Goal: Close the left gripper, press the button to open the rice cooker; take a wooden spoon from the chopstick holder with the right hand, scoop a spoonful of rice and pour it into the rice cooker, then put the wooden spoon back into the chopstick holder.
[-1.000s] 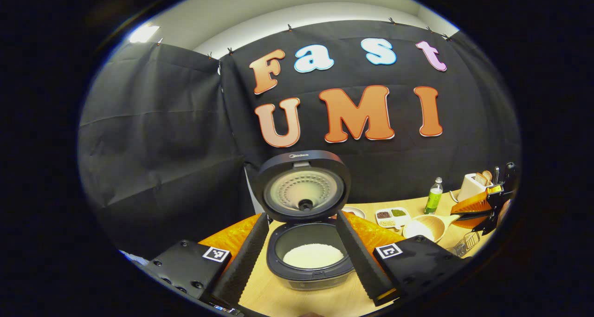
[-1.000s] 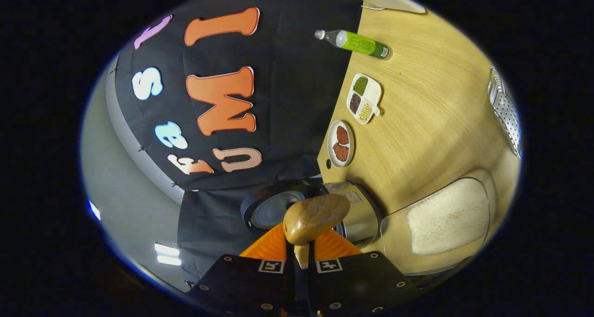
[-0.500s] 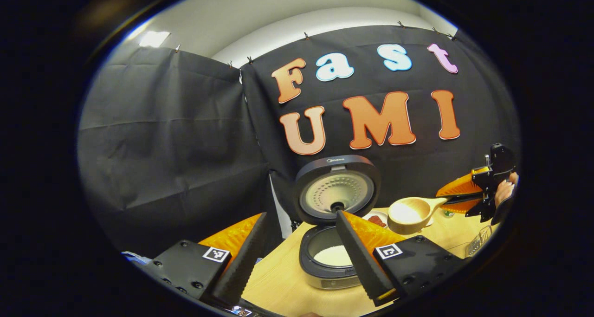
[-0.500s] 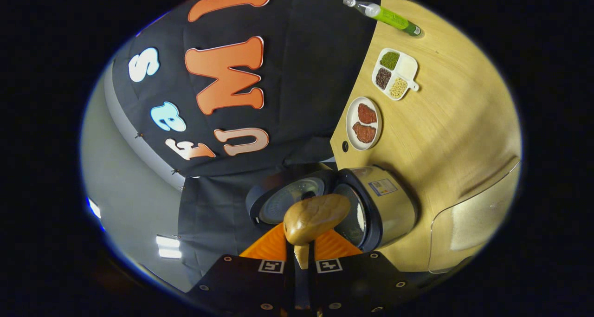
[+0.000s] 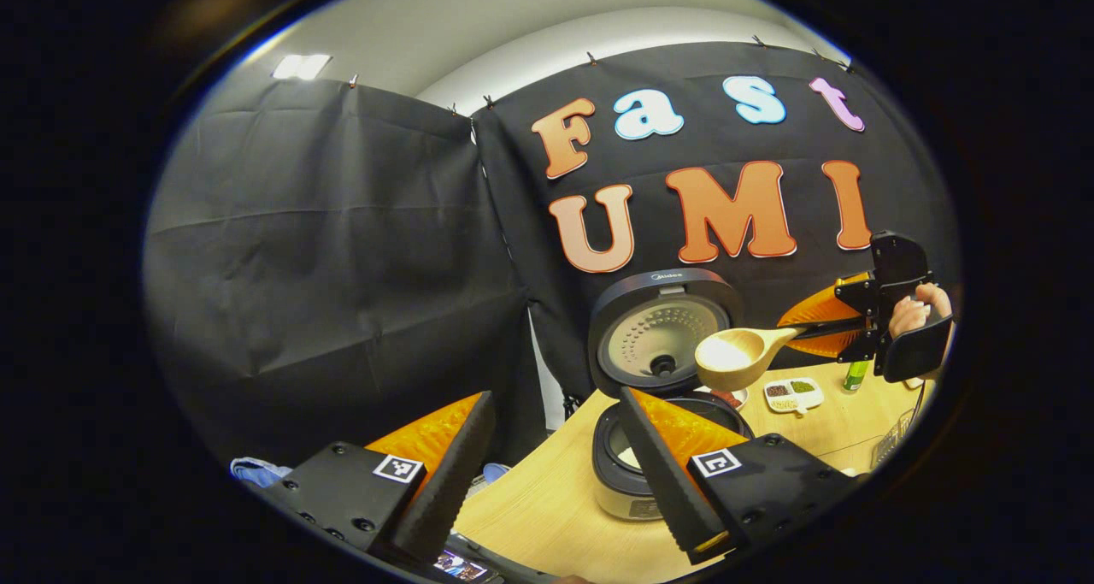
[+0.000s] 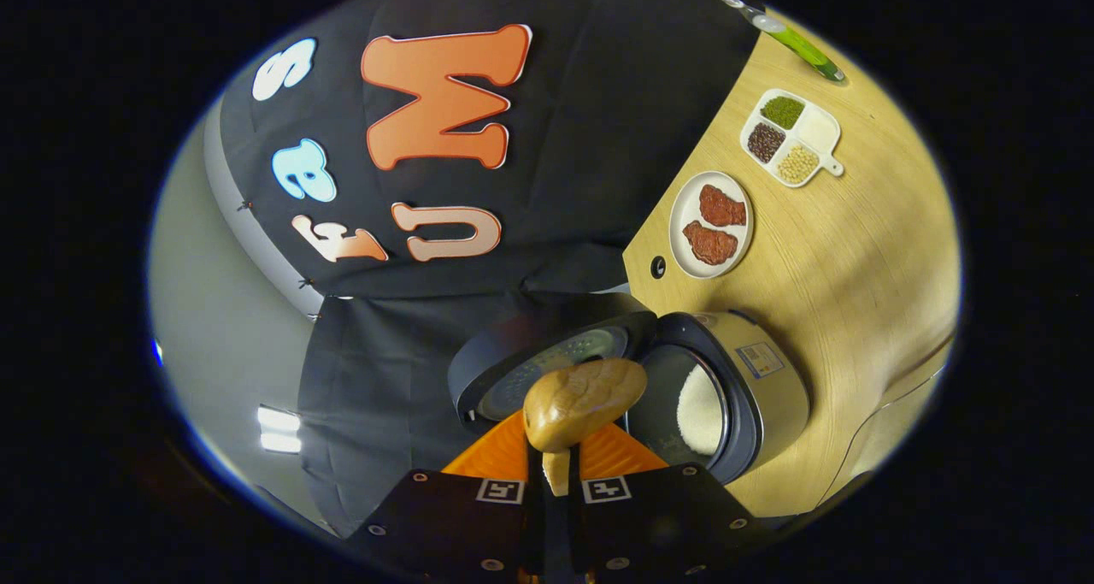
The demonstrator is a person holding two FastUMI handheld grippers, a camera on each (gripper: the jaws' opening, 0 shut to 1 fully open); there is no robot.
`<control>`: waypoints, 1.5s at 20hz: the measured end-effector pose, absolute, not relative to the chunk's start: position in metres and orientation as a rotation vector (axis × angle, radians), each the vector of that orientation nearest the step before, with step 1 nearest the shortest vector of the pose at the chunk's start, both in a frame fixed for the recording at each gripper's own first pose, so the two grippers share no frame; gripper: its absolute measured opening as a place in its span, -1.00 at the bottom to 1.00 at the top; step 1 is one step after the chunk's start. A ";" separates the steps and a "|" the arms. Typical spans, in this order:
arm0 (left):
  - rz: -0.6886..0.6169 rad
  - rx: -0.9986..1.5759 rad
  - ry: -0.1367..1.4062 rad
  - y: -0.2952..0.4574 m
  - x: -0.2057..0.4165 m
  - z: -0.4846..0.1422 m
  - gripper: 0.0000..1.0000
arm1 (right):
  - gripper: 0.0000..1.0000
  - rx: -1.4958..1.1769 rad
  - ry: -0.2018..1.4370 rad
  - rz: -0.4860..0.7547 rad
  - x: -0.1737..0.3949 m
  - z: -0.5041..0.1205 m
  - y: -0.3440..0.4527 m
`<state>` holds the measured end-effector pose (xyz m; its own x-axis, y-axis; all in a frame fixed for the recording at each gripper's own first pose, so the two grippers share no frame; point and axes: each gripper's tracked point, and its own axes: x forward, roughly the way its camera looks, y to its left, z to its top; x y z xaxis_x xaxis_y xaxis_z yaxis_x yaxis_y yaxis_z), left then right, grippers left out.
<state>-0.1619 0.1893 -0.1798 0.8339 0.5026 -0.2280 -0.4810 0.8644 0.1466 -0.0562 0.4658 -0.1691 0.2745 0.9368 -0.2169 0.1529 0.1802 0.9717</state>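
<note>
in the left gripper view the left gripper's finger hides part of the rice cooker pot and the rice inside. the plate behind is mostly covered by the wooden spoon. in the right gripper view the spoon's bowl faces away, contents unseen; the green bottle is cut off at the desk's far edge.

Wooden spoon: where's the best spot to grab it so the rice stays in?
Grab the wooden spoon by its thin handle, coming from the handle end, as the right gripper does now. The handle sticks out sideways from the round bowl, so the fingers fit around it, and the bowl stays facing up with rice inside.
</note>
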 end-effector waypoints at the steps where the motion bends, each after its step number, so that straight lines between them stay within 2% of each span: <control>1: 0.525 0.088 0.262 0.191 -0.163 -0.180 0.97 | -0.79 1.226 1.153 0.788 -0.054 -0.171 0.470; 2: 0.525 0.090 0.263 0.193 -0.165 -0.181 0.80 | -0.78 1.180 1.141 0.786 -0.054 -0.174 0.472; 3: 0.528 0.093 0.266 0.194 -0.164 -0.182 1.00 | -0.79 1.147 1.131 0.786 -0.052 -0.176 0.475; 4: 0.528 0.092 0.268 0.197 -0.166 -0.184 0.90 | -0.79 1.125 1.120 0.782 -0.049 -0.177 0.478; 6: 0.530 0.091 0.277 0.200 -0.165 -0.188 0.97 | -0.79 1.071 1.093 0.778 -0.046 -0.178 0.484; 7: 0.529 0.092 0.282 0.201 -0.165 -0.190 0.80 | -0.79 1.034 1.077 0.778 -0.046 -0.179 0.486; 9: 0.533 0.100 0.289 0.205 -0.165 -0.194 0.97 | -0.79 0.940 1.041 0.782 -0.044 -0.184 0.490; 15: 0.522 0.105 0.322 0.208 -0.165 -0.207 1.00 | -0.79 0.733 0.929 0.800 -0.040 -0.181 0.502; 20: 0.534 0.094 0.352 0.217 -0.169 -0.218 0.97 | -0.79 0.634 0.870 0.814 -0.040 -0.181 0.506; 21: 0.535 0.097 0.357 0.218 -0.169 -0.219 0.80 | -0.79 0.618 0.860 0.813 -0.040 -0.181 0.506; 23: 0.537 0.096 0.363 0.220 -0.168 -0.220 0.80 | -0.79 0.580 0.834 0.819 -0.040 -0.179 0.508; 24: 0.537 0.095 0.364 0.220 -0.169 -0.220 0.97 | -0.79 0.559 0.821 0.821 -0.041 -0.179 0.509; 25: 0.534 0.095 0.363 0.219 -0.168 -0.219 0.97 | -0.79 0.541 0.804 0.817 -0.040 -0.179 0.508; 26: 0.530 0.097 0.361 0.219 -0.166 -0.219 0.80 | -0.79 0.521 0.789 0.820 -0.038 -0.177 0.508; 28: 0.525 0.099 0.364 0.219 -0.165 -0.219 0.82 | -0.80 0.484 0.764 0.823 -0.038 -0.175 0.511; 29: 0.522 0.099 0.365 0.218 -0.163 -0.220 0.97 | -0.79 0.464 0.751 0.823 -0.038 -0.175 0.511; 30: 0.517 0.097 0.365 0.218 -0.164 -0.220 0.97 | -0.79 0.443 0.739 0.825 -0.039 -0.174 0.511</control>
